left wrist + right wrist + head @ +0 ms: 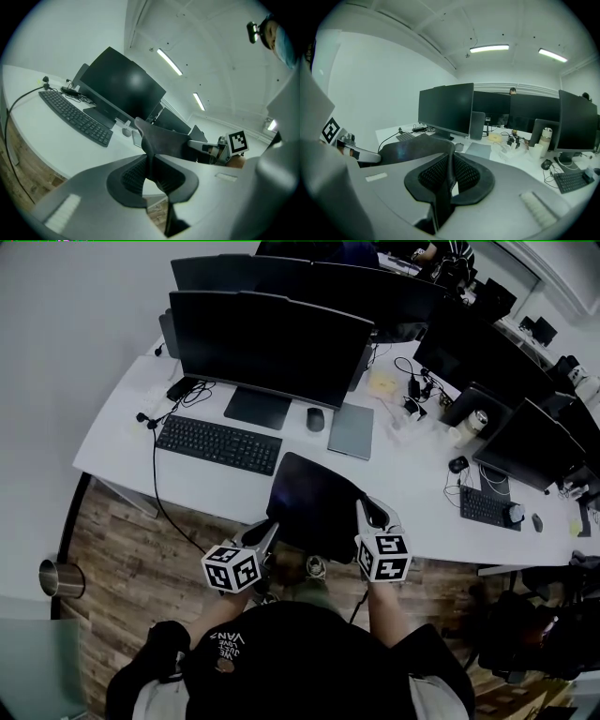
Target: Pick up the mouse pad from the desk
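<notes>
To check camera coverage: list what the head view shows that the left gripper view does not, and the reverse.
Only the head view: a second keyboard and a metal cylinder on the floor. Only the left gripper view: the ceiling lights. Both: the mouse pad pinched by the left gripper and the right gripper, plus the near keyboard.

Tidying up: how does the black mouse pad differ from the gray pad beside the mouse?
The mouse pad is black; the gray pad is paler. The mouse pad curves, pinched by the left gripper and right gripper; the gray pad lies flat on the desk. Both are thin.
</notes>
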The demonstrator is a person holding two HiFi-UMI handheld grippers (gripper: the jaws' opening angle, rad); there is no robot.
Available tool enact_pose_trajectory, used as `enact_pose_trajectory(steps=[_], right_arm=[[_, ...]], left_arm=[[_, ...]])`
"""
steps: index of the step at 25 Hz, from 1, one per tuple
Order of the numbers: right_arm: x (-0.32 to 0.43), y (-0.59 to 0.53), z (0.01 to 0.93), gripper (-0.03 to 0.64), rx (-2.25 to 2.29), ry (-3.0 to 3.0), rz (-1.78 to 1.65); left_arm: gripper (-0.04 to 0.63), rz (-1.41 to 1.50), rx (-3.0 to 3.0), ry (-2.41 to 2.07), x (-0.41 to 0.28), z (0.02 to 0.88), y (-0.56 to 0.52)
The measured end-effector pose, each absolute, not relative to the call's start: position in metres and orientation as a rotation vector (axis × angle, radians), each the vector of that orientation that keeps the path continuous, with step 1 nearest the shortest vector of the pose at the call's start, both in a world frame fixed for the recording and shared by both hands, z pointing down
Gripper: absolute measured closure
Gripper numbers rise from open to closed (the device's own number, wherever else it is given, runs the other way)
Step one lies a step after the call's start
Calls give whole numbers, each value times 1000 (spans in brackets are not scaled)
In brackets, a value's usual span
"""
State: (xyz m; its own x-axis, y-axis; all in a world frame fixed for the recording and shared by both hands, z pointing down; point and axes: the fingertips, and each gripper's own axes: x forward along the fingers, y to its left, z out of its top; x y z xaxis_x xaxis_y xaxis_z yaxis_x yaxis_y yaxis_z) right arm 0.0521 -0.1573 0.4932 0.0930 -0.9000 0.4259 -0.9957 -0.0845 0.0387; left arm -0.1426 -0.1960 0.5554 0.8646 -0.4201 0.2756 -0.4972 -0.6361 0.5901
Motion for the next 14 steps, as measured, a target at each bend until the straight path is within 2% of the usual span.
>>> enact_pose_trajectory(steps=[14], right_arm=[[68,-166,495,580,2070,-1868,420]], left_arm=[[549,129,2349,-670,-125,554,-203]])
